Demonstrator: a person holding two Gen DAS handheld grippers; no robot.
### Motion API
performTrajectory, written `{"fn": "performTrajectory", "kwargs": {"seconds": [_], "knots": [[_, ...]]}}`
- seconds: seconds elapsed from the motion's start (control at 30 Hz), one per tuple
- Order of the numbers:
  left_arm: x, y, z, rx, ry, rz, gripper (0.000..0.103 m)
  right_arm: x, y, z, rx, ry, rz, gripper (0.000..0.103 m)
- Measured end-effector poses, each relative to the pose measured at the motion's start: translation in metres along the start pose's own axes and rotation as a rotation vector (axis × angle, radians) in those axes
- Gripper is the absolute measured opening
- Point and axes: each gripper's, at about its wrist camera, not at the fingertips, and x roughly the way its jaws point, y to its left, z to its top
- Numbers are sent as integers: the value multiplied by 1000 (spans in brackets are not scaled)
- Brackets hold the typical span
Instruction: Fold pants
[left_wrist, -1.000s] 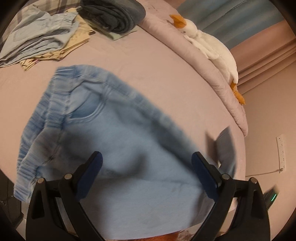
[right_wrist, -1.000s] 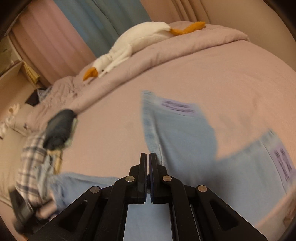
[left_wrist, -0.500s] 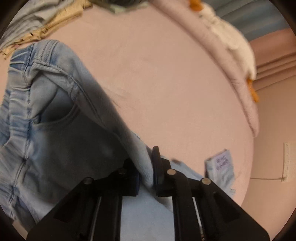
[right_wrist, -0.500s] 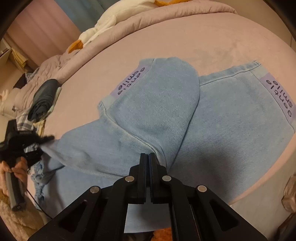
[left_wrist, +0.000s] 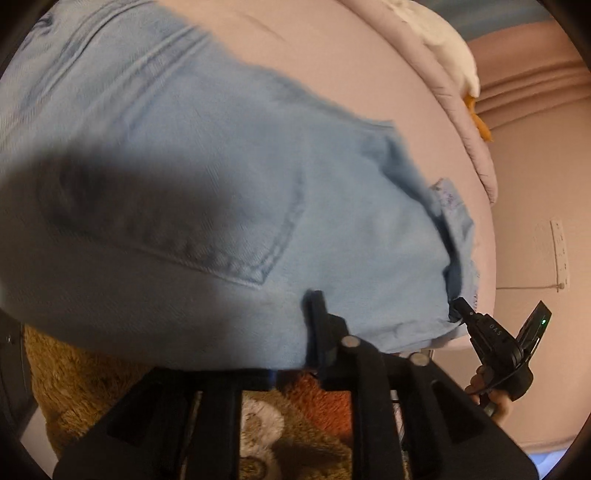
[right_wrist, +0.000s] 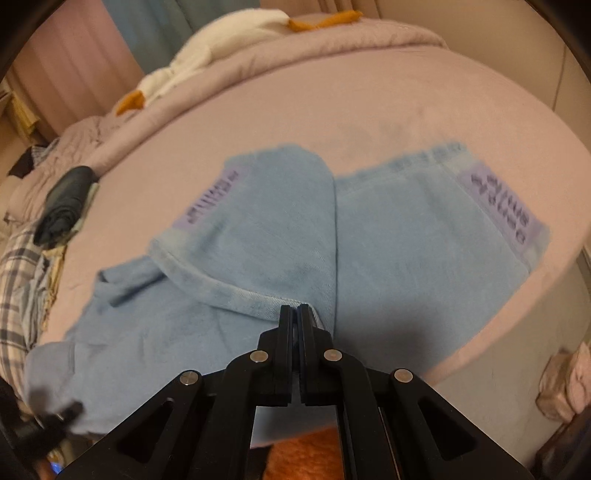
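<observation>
Spreading across most of the mauve bed (right_wrist: 369, 103), the pale blue denim pants (right_wrist: 388, 236) lie near its front edge, so folding appears barely under way. One leg is doubled over toward the other, its cuff with a lilac printed label turned up beside the flat leg's matching label; the waist end at the left is rumpled and lifted. What seems left is to lay the legs squarely together, then fold the length down. The denim looks soft, light-washed, with stitched seams and a back pocket (left_wrist: 236, 229) showing in the left wrist view. Smaller still: the right tongs (right_wrist: 298, 314) are pressed together, clamped on the folded hem between the legs. The left tongs (left_wrist: 314, 306) are also nearly together, pinching a bunched edge of the pants near the pocket.
</observation>
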Motion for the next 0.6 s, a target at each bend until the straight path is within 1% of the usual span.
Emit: {"fn": "performTrajectory", "kwargs": {"seconds": [0.03, 0.07, 0.17, 0.23, 0.27, 0.3, 0.33, 0.37, 0.43, 0.5, 0.6], "knots": [[-6, 2, 1, 0, -14, -4, 30, 4, -2, -2, 5, 10, -1, 2], [-14, 3, 4, 2, -44, 6, 33, 6, -5, -2, 5, 14, -3, 2], [-35, 12, 12, -14, -135, 78, 39, 8, -1, 2, -17, 10, -17, 2], [-48, 29, 21, -68, -191, 108, 41, 8, 2, 3, -34, 8, -28, 2], [-51, 37, 23, -95, -196, 100, 41, 8, 3, 3, -43, 5, -32, 2], [-55, 49, 27, -139, -196, 69, 40, 8, 5, 3, -53, 2, -38, 2], [-57, 55, 28, -161, -198, 55, 33, 8, 6, 3, -63, -1, -45, 2], [-58, 61, 29, -173, -195, 42, 29, 7, 8, 3, -72, -4, -53, 2], [-53, 65, 27, -189, -188, 31, 27, 8, 12, 3, -100, -1, -73, 2], [-45, 72, 24, -206, -168, 53, 26, 9, 18, 4, -147, 6, -102, 2], [-45, 67, 24, -184, -175, 76, 26, 8, 34, 4, -245, 22, -182, 2]]}}
